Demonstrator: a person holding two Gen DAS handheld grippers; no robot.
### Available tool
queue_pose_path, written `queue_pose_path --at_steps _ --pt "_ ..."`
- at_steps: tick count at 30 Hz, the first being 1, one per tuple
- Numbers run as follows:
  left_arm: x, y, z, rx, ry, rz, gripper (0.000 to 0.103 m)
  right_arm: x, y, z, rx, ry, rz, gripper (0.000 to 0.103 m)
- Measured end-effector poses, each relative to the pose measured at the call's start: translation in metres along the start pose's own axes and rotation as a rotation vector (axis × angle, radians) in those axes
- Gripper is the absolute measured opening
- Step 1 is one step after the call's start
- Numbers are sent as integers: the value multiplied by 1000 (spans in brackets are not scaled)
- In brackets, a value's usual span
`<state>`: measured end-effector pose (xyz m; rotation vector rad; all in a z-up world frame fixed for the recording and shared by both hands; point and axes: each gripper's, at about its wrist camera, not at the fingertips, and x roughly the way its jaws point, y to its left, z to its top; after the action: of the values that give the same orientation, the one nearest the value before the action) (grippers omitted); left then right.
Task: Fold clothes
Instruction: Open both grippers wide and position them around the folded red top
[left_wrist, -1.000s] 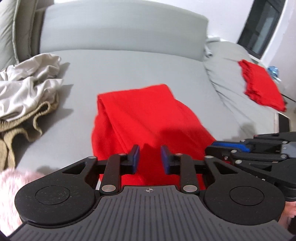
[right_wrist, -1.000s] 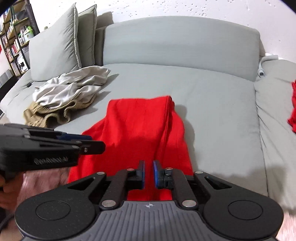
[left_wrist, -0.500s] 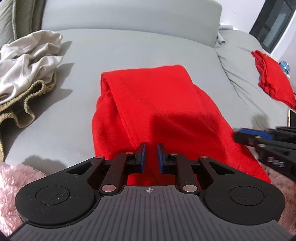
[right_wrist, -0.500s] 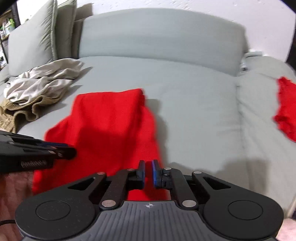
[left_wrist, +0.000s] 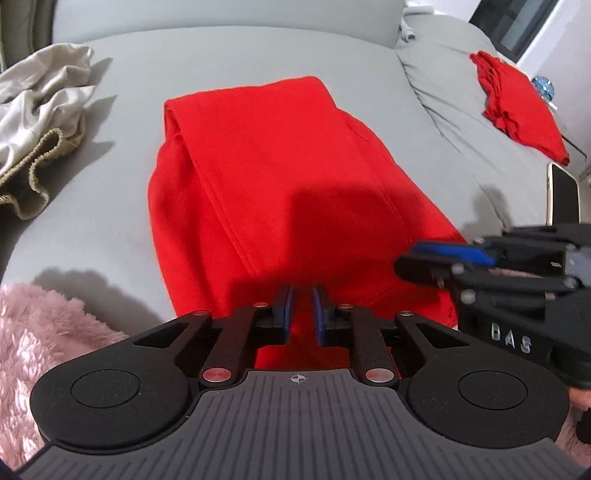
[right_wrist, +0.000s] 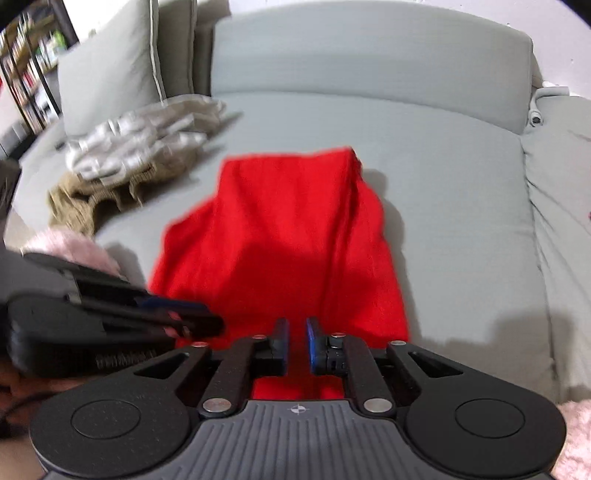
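Note:
A red garment lies folded lengthwise on the grey sofa seat, its near edge under both grippers. My left gripper points down at that near edge, its blue pads a narrow gap apart, red cloth showing through the gap and nothing visibly pinched. My right gripper hovers over the same garment near its right side. Its jaws are opening, with only cloth seen below the gap. Each gripper shows in the other's view: the right gripper at the right, the left gripper at the left.
A crumpled pile of beige and pale clothes lies at the left of the seat, below a grey cushion. A second red garment and a phone lie on the right section. Pink fluffy fabric covers the near left edge.
The left gripper tipped further down over the garment's near edge and its gap narrowed. The right gripper swung back left over the garment and its nearly shut jaws widened.

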<state>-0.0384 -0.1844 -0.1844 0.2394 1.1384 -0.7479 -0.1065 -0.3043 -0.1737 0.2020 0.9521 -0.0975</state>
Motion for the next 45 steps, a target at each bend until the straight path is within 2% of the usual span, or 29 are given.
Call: queue_pose_path --at_steps 2,3,5,7,9,10,11,13,14,15,17,23,45 --pt "-6 -1 -1 3 13 27 19 -10 -1 0 3 13 -15 21" --pt "-13 1 -2 -9 8 47 24 -16 -2 1 2 20 -26 21" --pt "-29 8 -5 -42 -17 75 47 -31 -4 1 -5 19 -39 25" --pt "-43 19 -7 -88 -51 85 51 -40 -8 1 -7 13 -38 30" --pt "-52 30 -7 -128 -75 113 53 -47 -16 4 12 9 -23 42" --pt "-56 38 -6 -156 -89 139 59 -46 -17 5 16 9 -20 44" --pt "-59 43 -6 -172 -93 153 63 -46 -20 7 18 10 -18 48" --pt "-58 56 -5 -225 -86 173 64 -45 -22 10 23 10 -17 57" --pt "-58 60 -4 -239 -83 171 66 -44 -25 12 32 11 -21 63" --pt "-57 63 -3 -253 -84 158 67 -42 -25 14 35 12 -23 73" --pt "-55 67 -2 -271 -89 140 69 -40 -28 16 42 9 -18 80" --pt "-40 62 3 -259 -105 122 69 -30 -35 21 101 18 4 79" --pt "-32 63 1 -250 -78 127 69 -30 -32 15 117 -6 12 78"
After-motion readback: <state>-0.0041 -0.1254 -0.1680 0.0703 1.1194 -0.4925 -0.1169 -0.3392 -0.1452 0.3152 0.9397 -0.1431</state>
